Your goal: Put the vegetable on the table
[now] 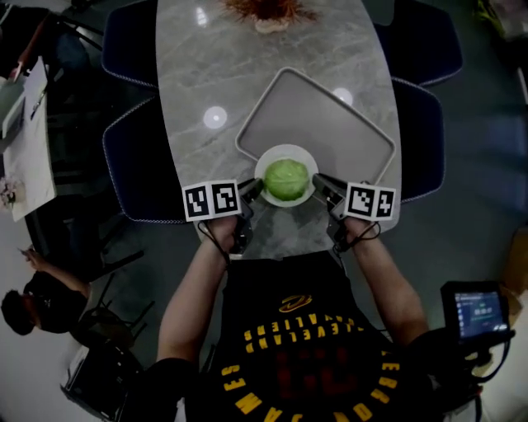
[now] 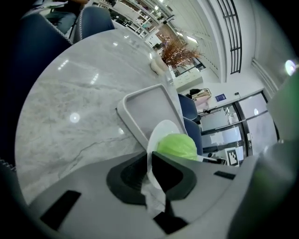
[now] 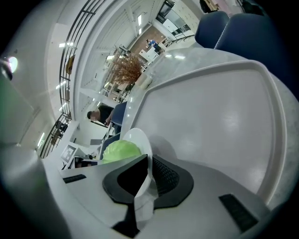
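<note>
A round green cabbage point(image 1: 286, 179) sits on a small white plate point(image 1: 285, 154), which is over the near corner of a grey tray point(image 1: 330, 115) on the marble table point(image 1: 198, 74). My left gripper point(image 1: 252, 190) is shut on the plate's left rim and my right gripper point(image 1: 318, 185) is shut on its right rim. In the left gripper view the plate's rim point(image 2: 156, 137) runs between the jaws, with the cabbage point(image 2: 176, 145) just beyond and the tray point(image 2: 147, 109) behind. In the right gripper view the plate point(image 3: 140, 140) is pinched the same way, the cabbage point(image 3: 120, 150) to its left, the tray point(image 3: 219, 116) below.
Dark blue chairs point(image 1: 136, 169) stand along both long sides of the table point(image 2: 60, 88). A pale vase of dried branches point(image 1: 268, 15) stands at the far end. A person point(image 1: 37, 301) sits at lower left. A small lit screen point(image 1: 477, 311) is at lower right.
</note>
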A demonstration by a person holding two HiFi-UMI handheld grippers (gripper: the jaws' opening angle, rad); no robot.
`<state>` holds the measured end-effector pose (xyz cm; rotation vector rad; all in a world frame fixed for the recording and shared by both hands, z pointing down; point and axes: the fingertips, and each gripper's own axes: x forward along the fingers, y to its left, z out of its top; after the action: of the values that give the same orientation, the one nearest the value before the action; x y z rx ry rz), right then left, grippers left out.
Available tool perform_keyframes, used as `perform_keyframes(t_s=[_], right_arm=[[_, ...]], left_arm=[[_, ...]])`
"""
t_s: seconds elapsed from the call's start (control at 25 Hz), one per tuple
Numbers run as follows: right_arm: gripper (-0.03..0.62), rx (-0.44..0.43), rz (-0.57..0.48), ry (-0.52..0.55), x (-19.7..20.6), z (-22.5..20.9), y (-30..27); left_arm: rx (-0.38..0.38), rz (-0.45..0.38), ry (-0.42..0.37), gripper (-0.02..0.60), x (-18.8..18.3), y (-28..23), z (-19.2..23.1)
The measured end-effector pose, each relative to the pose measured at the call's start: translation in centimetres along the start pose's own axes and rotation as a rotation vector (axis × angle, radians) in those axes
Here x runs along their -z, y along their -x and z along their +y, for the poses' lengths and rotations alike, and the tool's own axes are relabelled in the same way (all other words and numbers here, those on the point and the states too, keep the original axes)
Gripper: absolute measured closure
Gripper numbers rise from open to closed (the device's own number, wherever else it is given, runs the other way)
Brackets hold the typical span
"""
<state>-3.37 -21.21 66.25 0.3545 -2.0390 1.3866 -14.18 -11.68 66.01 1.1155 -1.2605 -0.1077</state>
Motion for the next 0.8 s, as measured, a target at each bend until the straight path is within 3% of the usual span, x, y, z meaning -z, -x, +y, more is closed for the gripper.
perform_keyframes(t_s=[0.44, 0.8], right_arm=[[0.555, -0.024, 0.098, 0.077, 7.9, 5.7, -4.2], [0.555, -0.005, 0.159, 0.093, 10.3, 6.4, -6.5]], left_arm=[[-0.015, -0.067, 0.077, 0.546, 4.9, 7.3, 7.3], [-0.036, -0.058, 0.129, 0.546, 6.2, 8.5, 10.3]])
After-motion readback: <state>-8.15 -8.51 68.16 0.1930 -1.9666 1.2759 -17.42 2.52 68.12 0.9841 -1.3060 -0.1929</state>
